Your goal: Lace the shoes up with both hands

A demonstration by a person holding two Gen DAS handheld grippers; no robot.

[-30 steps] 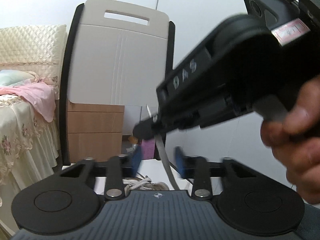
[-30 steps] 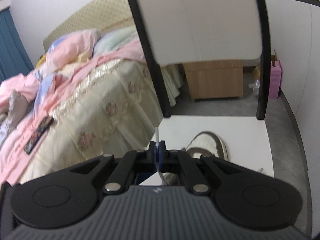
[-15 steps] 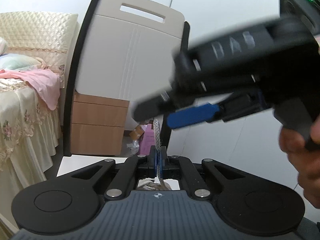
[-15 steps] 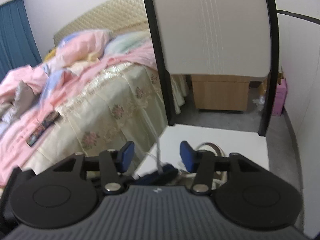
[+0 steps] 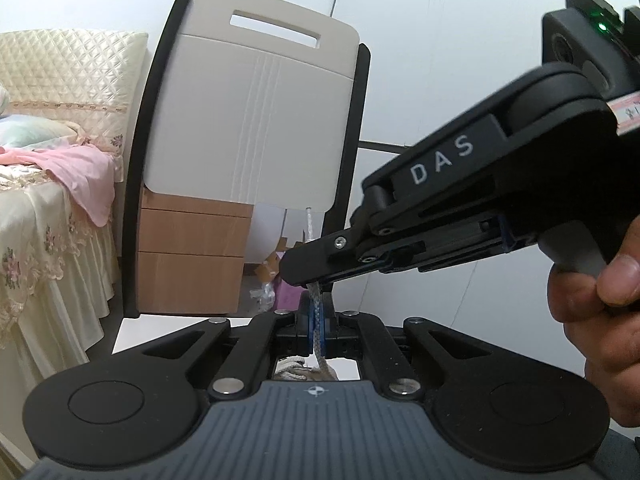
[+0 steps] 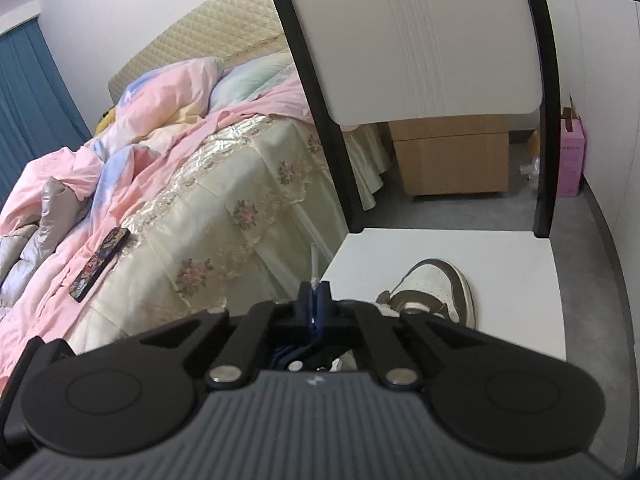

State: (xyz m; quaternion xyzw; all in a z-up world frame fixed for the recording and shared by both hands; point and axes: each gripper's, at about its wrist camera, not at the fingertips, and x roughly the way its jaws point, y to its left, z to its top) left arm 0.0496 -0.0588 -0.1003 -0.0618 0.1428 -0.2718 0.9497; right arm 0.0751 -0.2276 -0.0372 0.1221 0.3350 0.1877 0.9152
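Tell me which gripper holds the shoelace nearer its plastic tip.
The right gripper: its jaws pinch the shoelace just below the clear tip. The left gripper clamps the same lace lower down, nearer the sneaker.

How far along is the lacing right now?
Done: cannot tell; the eyelets are hidden. In hand: both the left gripper and right gripper pinch the same lace, its tip poking up. Left: threading it into the shoe on the white seat.

White-and-brown shoe (image 6: 434, 292), grey-white woven lace (image 5: 316, 312), floral cream bedspread (image 6: 224, 216)
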